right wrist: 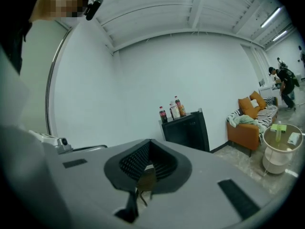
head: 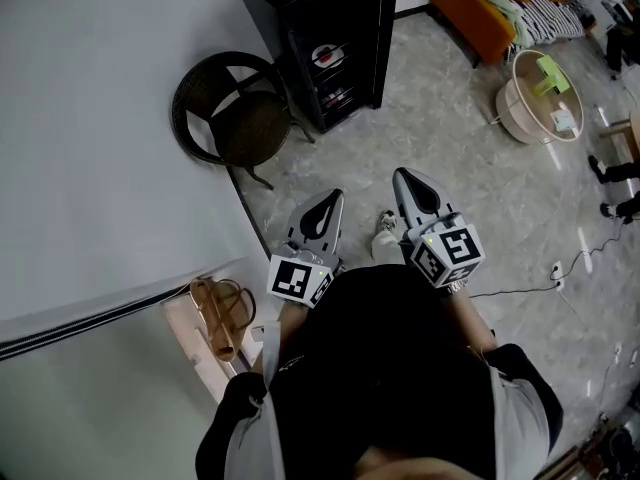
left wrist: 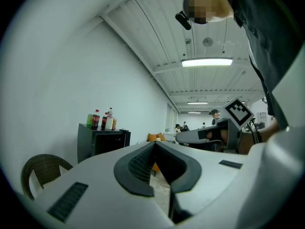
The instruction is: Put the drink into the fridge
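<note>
A chair (head: 240,118) stands against the white wall at the far left, with sandals (head: 220,313) on a low ledge nearer the person. Next comes the left gripper (head: 330,204), held out level. Its jaws are closed tip to tip with nothing between them, as its own view shows plainly.

Past it, well apart from both grippers, is the black fridge (head: 335,43), with items visible on shelves inside. Whether its door is fully closed I cannot tell. The drinks (right wrist: 174,110) stand upright in a tight cluster on its top. There is a dark cola bottle on the left, a pale one in the middle and an amber one on the right, and the left gripper view shows a green one too.

The right gripper (head: 405,181) is beside the left and aims the same way. Its jaws are also together and empty. Only a sliver of the chair shows beyond its tips.

A sofa (right wrist: 250,113) and a round basket (head: 535,98) lie to the right.

The bottles look like capped plastic, probably full, so they should be fairly heavy, stiff and smooth-sided. A squeeze across the labelled mid-body, below the shoulder, looks safest, since the neck would let a bottle swing. An outer bottle such as the cola offers room for the jaws without knocking its neighbours. Neither gripper has reached them yet.
</note>
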